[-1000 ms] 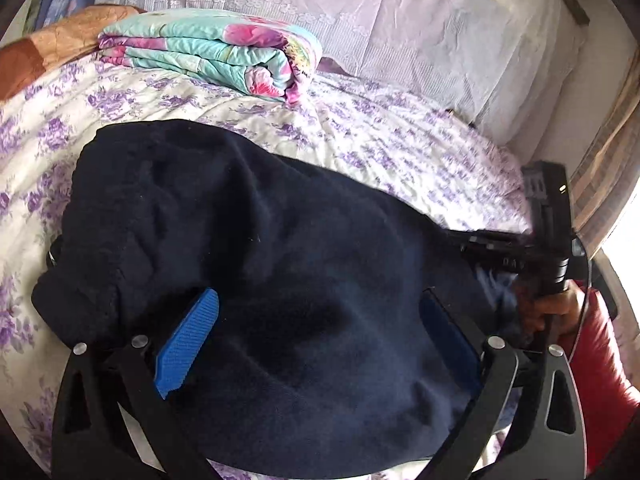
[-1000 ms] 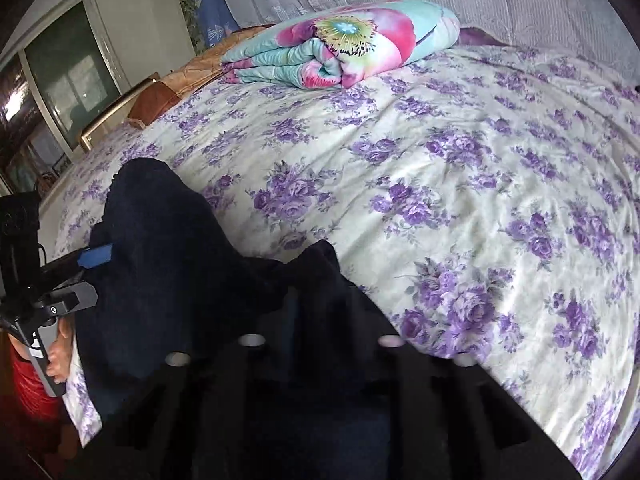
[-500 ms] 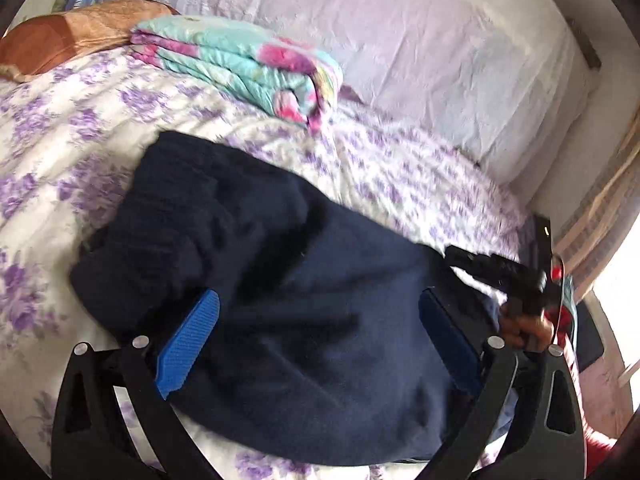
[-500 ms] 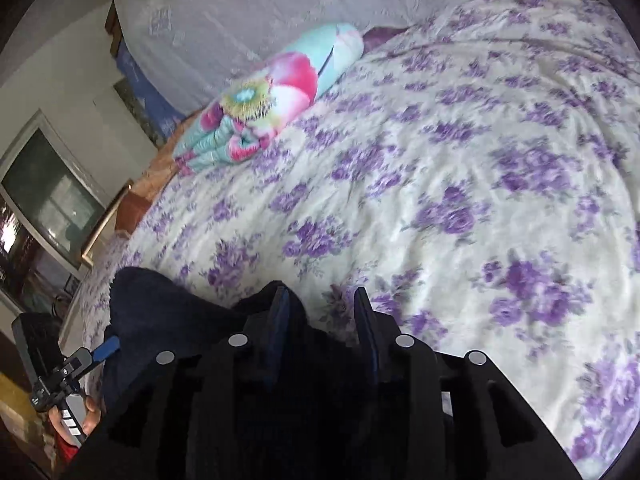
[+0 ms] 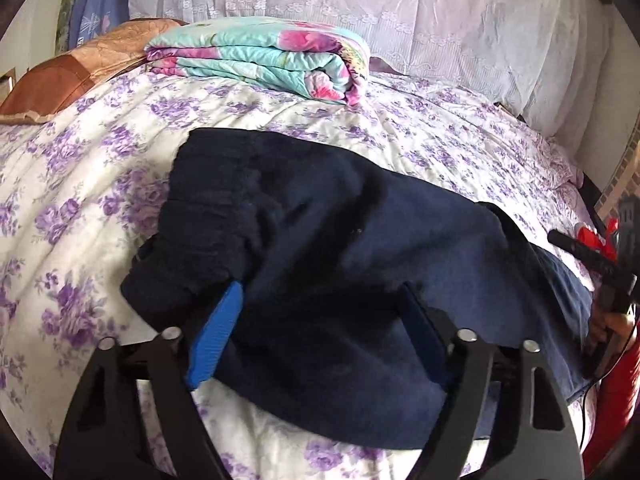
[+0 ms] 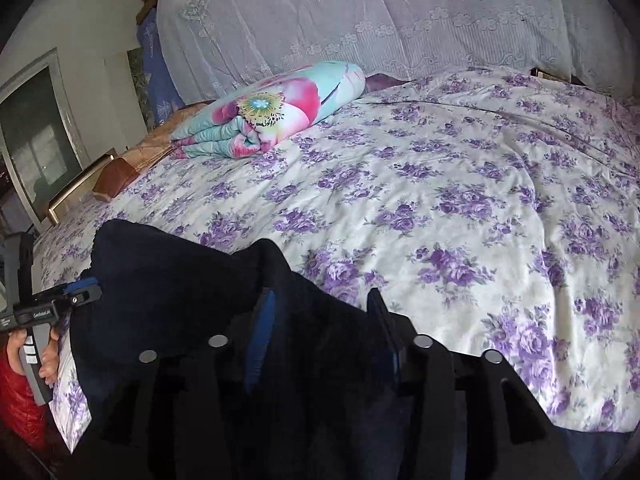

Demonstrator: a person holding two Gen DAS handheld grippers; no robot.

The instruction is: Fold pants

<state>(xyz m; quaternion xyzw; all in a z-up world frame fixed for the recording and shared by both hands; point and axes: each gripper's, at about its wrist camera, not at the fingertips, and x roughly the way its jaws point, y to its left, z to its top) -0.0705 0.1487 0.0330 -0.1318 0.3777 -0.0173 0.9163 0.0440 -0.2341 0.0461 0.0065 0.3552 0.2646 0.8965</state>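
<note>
Dark navy pants (image 5: pixel 320 220) lie folded in a heap on the flowered bedsheet (image 5: pixel 80 200). My left gripper (image 5: pixel 320 320) straddles their near edge. Its jaws are closing, with a thick bunch of fabric between the blue pads (image 5: pixel 216 336) but no visible pinch. In the right wrist view the pants (image 6: pixel 168 280) fill the lower left. My right gripper (image 6: pixel 322 320) sits over their right end with its jaws opening and loose dark cloth between them. A hand holds the left gripper (image 6: pixel 60 300) at the far left edge of that view. The right gripper (image 5: pixel 600 264) shows at the left view's right edge.
A folded turquoise and pink quilt (image 5: pixel 260 56) lies at the back of the bed, next to a brown pillow (image 5: pixel 60 84). A white lace curtain (image 5: pixel 400 8) hangs behind. The purple-flowered sheet (image 6: pixel 440 200) stretches to the right of the pants. A red sleeve (image 6: pixel 20 400) is at the bed's edge.
The right jaws went from shut on the pants' fabric to parted, letting the cloth go, and that gripper swung sideways. The left jaws have narrowed around the near edge.
</note>
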